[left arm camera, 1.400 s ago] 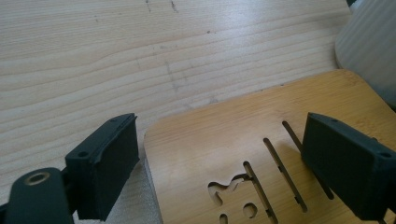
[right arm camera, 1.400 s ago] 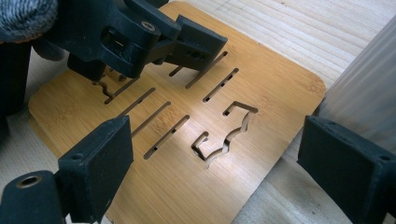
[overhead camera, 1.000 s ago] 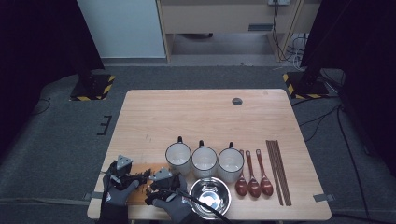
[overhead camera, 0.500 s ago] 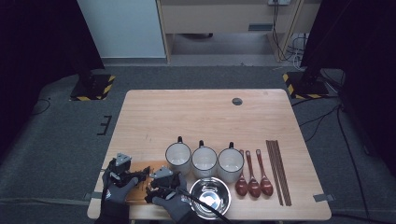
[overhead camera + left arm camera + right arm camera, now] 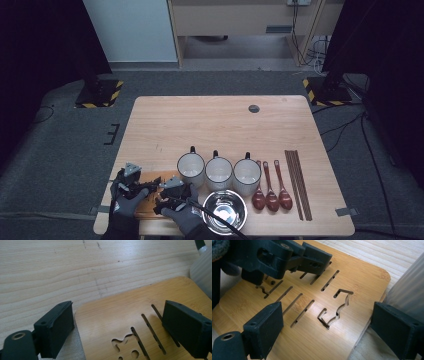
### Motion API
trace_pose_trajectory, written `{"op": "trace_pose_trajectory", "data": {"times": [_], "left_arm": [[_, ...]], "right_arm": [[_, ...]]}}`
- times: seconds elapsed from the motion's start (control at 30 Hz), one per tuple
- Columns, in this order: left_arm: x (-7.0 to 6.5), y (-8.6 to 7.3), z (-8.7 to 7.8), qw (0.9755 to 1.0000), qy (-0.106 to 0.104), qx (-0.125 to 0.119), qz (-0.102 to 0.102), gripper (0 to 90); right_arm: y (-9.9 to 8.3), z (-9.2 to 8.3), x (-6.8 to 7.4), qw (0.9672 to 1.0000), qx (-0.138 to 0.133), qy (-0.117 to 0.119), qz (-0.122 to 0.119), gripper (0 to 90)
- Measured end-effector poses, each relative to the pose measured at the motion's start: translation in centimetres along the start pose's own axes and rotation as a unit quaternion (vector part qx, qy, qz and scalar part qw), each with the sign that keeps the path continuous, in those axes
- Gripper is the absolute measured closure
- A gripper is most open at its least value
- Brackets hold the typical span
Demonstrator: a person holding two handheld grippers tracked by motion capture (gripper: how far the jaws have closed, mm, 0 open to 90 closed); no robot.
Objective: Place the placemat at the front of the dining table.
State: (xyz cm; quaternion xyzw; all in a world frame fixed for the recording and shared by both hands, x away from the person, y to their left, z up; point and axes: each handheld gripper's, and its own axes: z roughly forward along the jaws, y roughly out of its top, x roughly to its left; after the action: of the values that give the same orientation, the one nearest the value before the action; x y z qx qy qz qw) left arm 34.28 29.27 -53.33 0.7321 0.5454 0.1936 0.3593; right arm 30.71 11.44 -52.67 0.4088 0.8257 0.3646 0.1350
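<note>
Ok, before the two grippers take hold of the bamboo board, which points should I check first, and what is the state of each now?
1. Left gripper jaws open, nothing held: ok.
2. Right gripper jaws open, nothing held: ok.
3. Bamboo board lies flat on the table: ok.
4. Left gripper jaws stand on both sides of a board corner: ok; whether the pads touch the board, cannot tell.
5. Free room at the board's right edge: not ok, the nearest white mug stands close beside it, next to one right jaw.
6. Steel bowl apart from the board: cannot tell, the right hand and its cable lie over that place.
</note>
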Motion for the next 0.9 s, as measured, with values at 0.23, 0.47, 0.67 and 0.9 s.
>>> {"op": "trace_pose_trajectory", "data": {"times": [0.23,0.47,0.67,0.9], "left_arm": [[0.09,-0.08,0.06,1.0000,-0.004,-0.003,-0.004,9.2],[0.11,-0.12,0.08,1.0000,-0.005,-0.005,-0.004,8.9],[0.13,-0.10,0.10,1.0000,-0.005,-0.004,-0.003,8.8],[0.15,-0.09,0.12,1.0000,-0.006,-0.003,-0.002,8.2]], "right_arm": [[0.09,0.23,0.16,0.9999,-0.002,-0.009,0.013,9.2],[0.03,0.33,0.31,0.9998,-0.006,-0.013,0.015,7.6],[-0.21,0.49,0.76,0.9995,-0.013,-0.025,0.011,6.7],[-0.48,0.47,0.75,0.9994,-0.022,-0.024,0.011,6.6]]}}
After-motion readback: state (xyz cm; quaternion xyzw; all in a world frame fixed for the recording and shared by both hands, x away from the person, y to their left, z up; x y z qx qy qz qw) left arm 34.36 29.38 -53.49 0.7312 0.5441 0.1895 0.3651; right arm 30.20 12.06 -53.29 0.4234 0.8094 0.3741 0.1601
